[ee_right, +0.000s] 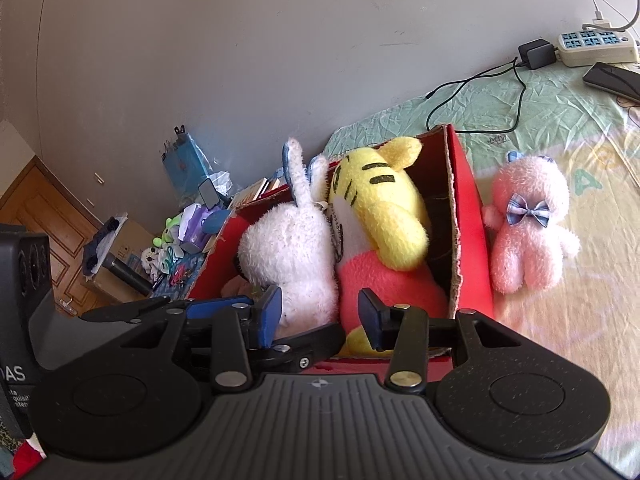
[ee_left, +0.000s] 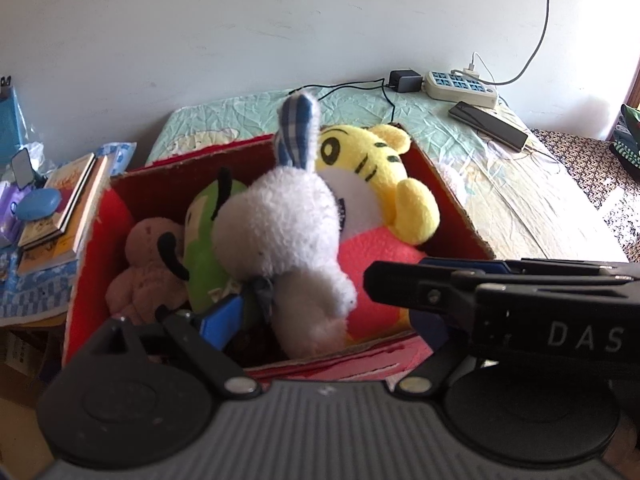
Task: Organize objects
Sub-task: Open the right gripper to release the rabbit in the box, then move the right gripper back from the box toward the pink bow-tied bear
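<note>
- Right gripper (ee_right: 318, 322) sat nearest the lens, jaws open and empty, hovering at the near rim of the red box (ee_right: 474, 240), over the gap between the white rabbit and the tiger.
- Left gripper (ee_left: 280, 312) was at the same near rim. One blue pad touched the grey bow at the white rabbit (ee_left: 288, 236)'s neck. The other finger was blocked by the right gripper body crossing the frame, so I couldn't tell if it was clamped or just resting.
- Box contents, near to far: white rabbit upright in the middle with plaid-lined ears sticking above the rim, green plush (ee_left: 208, 240) and brownish-pink plush (ee_left: 148, 256) packed on the left side, yellow tiger (ee_left: 372, 176) leaning against the far right corner.
- Box looked nearly full. Rabbit rode high, not fully seated.
- Pink bear (ee_right: 528, 228) with a plaid bow was outside, on the bedsheet (ee_right: 560, 120), just beside the box's right wall. Judged as the one plush left to stow.
- Farther back on the bed: phone (ee_right: 612, 80), power strip (ee_right: 592, 46), charger brick (ee_right: 536, 54) — untouched, likely not part of the job.
- Estimate: mostly done, four toys in, one to go, plus maybe pressing the rabbit down.
</note>
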Demonstrator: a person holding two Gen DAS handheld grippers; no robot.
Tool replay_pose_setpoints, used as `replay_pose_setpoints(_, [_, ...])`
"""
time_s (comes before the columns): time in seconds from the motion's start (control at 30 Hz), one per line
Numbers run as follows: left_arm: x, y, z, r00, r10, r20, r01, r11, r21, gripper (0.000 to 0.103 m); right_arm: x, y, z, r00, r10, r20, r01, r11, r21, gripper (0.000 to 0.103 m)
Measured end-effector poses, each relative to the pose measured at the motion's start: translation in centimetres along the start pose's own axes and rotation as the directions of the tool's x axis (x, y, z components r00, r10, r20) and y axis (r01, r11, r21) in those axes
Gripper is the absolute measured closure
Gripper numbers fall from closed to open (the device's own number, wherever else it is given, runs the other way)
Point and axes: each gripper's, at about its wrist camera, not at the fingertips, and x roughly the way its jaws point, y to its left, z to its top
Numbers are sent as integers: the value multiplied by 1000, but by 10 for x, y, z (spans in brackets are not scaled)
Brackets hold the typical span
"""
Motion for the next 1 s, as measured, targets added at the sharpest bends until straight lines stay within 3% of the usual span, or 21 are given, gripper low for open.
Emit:
replay_pose_setpoints(0.33, [-20, -12, -7, 999, -28, -37, 27, 999, -33, 12, -24, 8, -5, 1000, 15, 22, -14, 999, -32, 57])
replay_pose_setpoints(0.7, [-21, -43, -23, 996, -43, -80, 42, 999, -4, 12, -42, 7, -19, 1000, -8, 17, 9, 998, -70, 57])
replay_pose_setpoints(1.0, [-11, -71, -35, 989, -67, -134, 73, 996, 43, 11, -57, -12, -32, 999, -51, 1, 51, 999, -8, 57])
